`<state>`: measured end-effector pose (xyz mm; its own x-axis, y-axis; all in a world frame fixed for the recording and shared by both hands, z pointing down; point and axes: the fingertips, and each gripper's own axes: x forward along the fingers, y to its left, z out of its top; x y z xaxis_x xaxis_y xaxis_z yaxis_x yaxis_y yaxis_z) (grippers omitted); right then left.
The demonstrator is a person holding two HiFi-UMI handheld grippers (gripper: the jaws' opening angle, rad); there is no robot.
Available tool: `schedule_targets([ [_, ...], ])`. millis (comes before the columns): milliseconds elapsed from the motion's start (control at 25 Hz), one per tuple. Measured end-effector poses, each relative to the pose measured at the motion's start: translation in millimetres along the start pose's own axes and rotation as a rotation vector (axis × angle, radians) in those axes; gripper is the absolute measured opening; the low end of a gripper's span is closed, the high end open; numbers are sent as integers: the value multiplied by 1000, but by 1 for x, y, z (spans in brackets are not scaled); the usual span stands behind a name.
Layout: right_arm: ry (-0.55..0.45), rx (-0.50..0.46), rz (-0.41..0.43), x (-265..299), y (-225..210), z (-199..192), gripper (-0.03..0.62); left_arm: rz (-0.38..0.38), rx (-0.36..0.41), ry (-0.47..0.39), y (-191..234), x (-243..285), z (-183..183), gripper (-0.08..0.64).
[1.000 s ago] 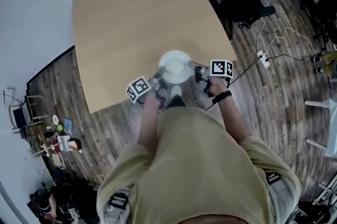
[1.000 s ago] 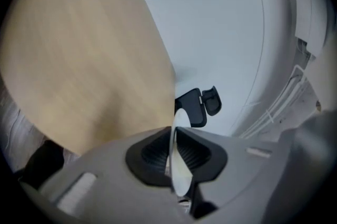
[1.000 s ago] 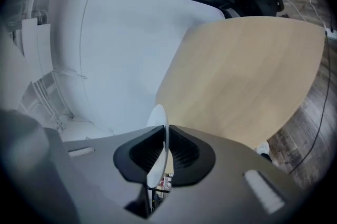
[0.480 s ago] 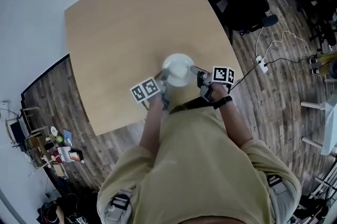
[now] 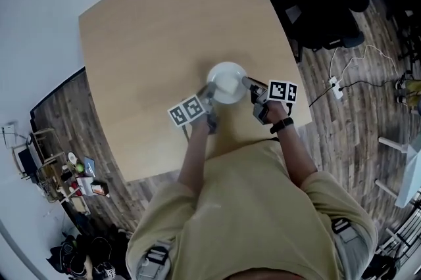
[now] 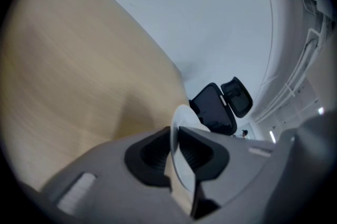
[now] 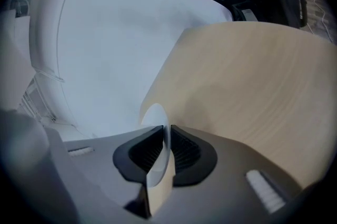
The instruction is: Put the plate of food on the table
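Observation:
A white plate (image 5: 227, 83) is over the wooden table (image 5: 158, 22), near its front edge; I cannot make out any food on it, nor whether it rests on the wood. My left gripper (image 5: 209, 96) is at the plate's left rim. In the left gripper view the plate (image 6: 183, 115) stands edge-on between the jaws of that gripper (image 6: 175, 139), which are opening, with a thin gap beside the rim. My right gripper (image 5: 248, 84) holds the opposite rim. In the right gripper view this gripper (image 7: 167, 136) has its pads pressed on the plate (image 7: 155, 115).
A black office chair (image 5: 322, 2) stands past the table's right corner. Cables and a power strip (image 5: 337, 87) lie on the wooden floor to the right. Small clutter and shelves (image 5: 75, 173) sit on the floor to the left. White wall lies beyond the table.
The plate and both grippers have moved from the table's near edge further in over the tabletop. The person has stepped closer to the table.

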<state>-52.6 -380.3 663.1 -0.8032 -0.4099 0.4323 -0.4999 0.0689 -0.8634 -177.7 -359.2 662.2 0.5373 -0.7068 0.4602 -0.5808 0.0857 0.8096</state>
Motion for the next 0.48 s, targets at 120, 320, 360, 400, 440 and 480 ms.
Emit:
schedule_targets([
  [120, -13, -2, 5, 22, -5, 43, 37, 6, 14, -17, -1, 36, 37, 52],
  [320, -64, 13, 26, 75, -21, 125, 35, 26, 39, -54, 8, 104, 105, 54],
  [360, -75, 16, 26, 87, -24, 139, 35, 36, 55, -55, 11, 117, 119, 54],
  [400, -87, 22, 24, 98, -28, 152, 37, 48, 73, -55, 14, 129, 132, 55],
  [440, -99, 28, 21, 108, -31, 163, 37, 63, 93, -51, 17, 140, 144, 58],
  [480, -109, 34, 15, 117, -34, 173, 36, 81, 110, -45, 22, 151, 154, 60],
])
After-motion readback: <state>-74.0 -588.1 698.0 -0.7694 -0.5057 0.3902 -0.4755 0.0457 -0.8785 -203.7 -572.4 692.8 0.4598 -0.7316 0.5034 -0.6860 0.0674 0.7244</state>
